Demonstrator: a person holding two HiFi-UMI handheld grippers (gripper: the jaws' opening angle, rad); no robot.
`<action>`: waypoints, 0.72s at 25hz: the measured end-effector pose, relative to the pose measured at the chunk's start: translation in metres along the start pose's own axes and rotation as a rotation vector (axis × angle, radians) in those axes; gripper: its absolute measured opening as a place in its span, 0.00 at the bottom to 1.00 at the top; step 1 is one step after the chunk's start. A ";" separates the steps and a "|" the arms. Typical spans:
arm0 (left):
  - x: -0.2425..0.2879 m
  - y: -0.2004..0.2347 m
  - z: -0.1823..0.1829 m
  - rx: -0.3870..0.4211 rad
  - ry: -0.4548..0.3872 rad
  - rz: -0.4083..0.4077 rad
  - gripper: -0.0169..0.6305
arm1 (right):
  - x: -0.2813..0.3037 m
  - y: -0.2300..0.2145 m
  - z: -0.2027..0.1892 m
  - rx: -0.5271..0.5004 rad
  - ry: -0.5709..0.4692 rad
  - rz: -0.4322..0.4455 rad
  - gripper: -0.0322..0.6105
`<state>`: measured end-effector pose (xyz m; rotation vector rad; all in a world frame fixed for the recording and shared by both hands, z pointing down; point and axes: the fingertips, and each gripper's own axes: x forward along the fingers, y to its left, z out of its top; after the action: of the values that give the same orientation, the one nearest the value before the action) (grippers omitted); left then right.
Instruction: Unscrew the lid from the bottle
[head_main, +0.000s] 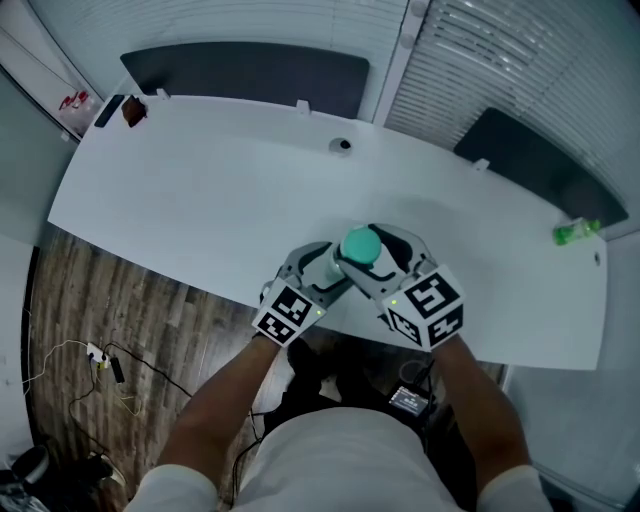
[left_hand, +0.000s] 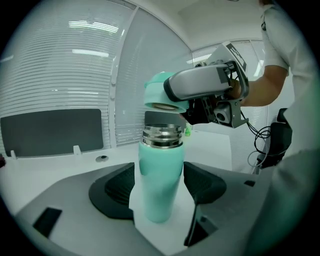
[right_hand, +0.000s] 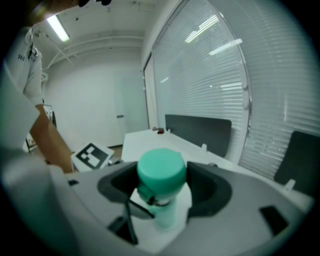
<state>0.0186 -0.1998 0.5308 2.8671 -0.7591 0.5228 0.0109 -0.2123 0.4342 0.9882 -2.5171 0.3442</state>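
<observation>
No legible text, brand or number is present. The only signs are black-and-white square markers on the left cube (head_main: 290, 313) of the left gripper (head_main: 335, 268) and the right cube (head_main: 428, 303) of the right gripper (head_main: 368, 250). Dark print on the person's sleeve (right_hand: 20, 57) is unreadable.

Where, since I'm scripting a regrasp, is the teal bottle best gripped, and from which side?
Probably mid-height on the bottle, level from the side, as the left tongs hold it. It stands upright with straight round walls; its steel neck is ridged, and the right tongs hold the lid above.
</observation>
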 end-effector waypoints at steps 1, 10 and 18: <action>-0.003 0.000 0.001 -0.003 -0.004 0.004 0.52 | -0.001 0.000 0.001 0.001 -0.005 -0.002 0.54; -0.031 -0.003 0.019 -0.071 -0.068 0.022 0.52 | -0.018 -0.009 0.011 0.036 -0.046 -0.035 0.54; -0.054 -0.006 0.050 -0.152 -0.151 0.017 0.40 | -0.030 -0.018 0.018 0.081 -0.083 -0.061 0.54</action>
<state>-0.0077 -0.1806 0.4646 2.7840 -0.8086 0.2406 0.0381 -0.2140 0.4058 1.1291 -2.5582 0.3973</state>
